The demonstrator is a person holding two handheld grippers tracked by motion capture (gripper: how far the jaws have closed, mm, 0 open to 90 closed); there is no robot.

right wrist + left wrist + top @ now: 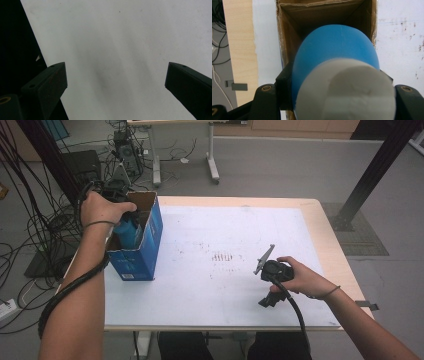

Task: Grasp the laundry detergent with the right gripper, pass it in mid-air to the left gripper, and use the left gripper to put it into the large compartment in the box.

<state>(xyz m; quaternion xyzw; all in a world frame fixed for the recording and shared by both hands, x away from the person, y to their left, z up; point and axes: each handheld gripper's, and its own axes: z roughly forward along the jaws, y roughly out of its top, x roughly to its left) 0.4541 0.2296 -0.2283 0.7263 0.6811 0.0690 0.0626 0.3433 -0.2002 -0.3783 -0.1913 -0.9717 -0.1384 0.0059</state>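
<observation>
A blue cardboard box (146, 254) stands open-topped at the table's left edge. My left gripper (129, 224) hangs over its mouth, shut on a blue rounded object (128, 233) that dips into the box. In the left gripper view the blue object (332, 47) has a white flat end (347, 92) facing the camera, is clamped between both jaws of the left gripper (335, 82), and has the brown inside of the box (317, 15) behind it. My right gripper (265, 301) rests on the white table top (225, 220) at right of centre. Seen in its own view, the right gripper (116, 80) is open and holds nothing.
The white sheet has a wooden border (327, 240) along its right side and smudges (222, 256) in the middle. Cables (30, 225) and equipment (125, 150) crowd the floor to the left and behind. A black post (372, 170) rises at the back right.
</observation>
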